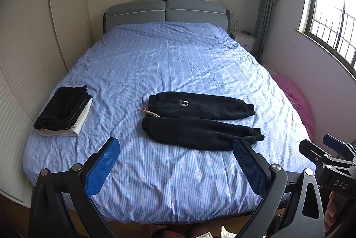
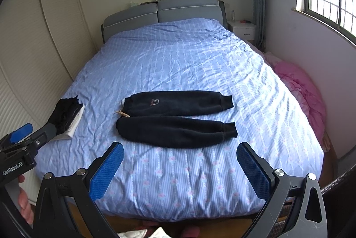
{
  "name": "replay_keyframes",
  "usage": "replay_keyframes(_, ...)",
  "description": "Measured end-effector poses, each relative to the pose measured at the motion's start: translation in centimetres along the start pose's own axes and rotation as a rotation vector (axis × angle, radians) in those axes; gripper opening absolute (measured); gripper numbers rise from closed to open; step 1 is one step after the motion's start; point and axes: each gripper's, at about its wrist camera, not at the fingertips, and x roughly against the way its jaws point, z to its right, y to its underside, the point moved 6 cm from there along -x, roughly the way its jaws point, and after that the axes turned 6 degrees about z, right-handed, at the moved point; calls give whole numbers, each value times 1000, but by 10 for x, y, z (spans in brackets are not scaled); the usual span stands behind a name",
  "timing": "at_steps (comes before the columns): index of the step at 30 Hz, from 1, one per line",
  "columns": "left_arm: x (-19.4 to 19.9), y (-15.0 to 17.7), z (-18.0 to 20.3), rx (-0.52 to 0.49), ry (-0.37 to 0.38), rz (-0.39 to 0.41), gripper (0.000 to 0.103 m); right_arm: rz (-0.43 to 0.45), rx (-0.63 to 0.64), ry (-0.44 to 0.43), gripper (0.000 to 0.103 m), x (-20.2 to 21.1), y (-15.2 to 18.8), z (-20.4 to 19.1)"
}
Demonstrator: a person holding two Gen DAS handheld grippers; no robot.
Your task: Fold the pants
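Black sweatpants (image 1: 200, 120) lie flat on the blue bedspread (image 1: 169, 64), waistband to the left, both legs running to the right, a tan drawstring at the waist. They also show in the right wrist view (image 2: 175, 120). My left gripper (image 1: 176, 144) is open and empty, held above the bed's near edge, short of the pants. My right gripper (image 2: 180, 147) is open and empty, also in front of the pants. Each gripper's body shows at the edge of the other's view.
A stack of folded dark and white clothes (image 1: 64, 111) sits at the bed's left side. Pink bedding (image 2: 304, 93) lies on the floor to the right. A white nightstand (image 1: 243, 39) stands by the grey headboard (image 1: 164, 13). Wardrobe doors line the left.
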Motion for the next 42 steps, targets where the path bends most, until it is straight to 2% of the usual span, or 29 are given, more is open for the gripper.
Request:
replay_keyframes(8, -42, 17, -31, 17, -19, -98, 103, -81, 2, 5, 103, -40, 15, -10)
replay_keyframes(13, -96, 31, -52, 9, -2, -184, 103, -156, -31, 34, 103, -89, 31, -11)
replay_keyframes(18, -161, 40, -62, 27, 62, -272, 103, -254, -87, 80, 103, -142, 48, -2)
replay_keyframes(20, -188, 44, -67, 62, 88, -304, 103, -276, -141, 107, 103, -161, 53, 7)
replay_keyframes(26, -268, 63, -78, 202, 93, -429, 103, -320, -303, 163, 102, -213, 64, 40)
replay_keyframes(31, -331, 89, -76, 284, 62, -535, 101, -385, -339, 193, 102, -267, 74, 63)
replay_keyframes(35, -371, 105, -80, 383, 70, -600, 101, -451, -380, 212, 100, -308, 85, 85)
replay_keyframes(37, -389, 112, -84, 452, 68, -630, 98, -481, -386, 221, 99, -326, 90, 95)
replay_keyframes(40, -410, 121, -78, 486, 65, -664, 94, -529, -377, 249, 95, -353, 96, 108)
replay_keyframes(42, -423, 130, -72, 551, 91, -701, 90, -560, -366, 247, 94, -368, 100, 110)
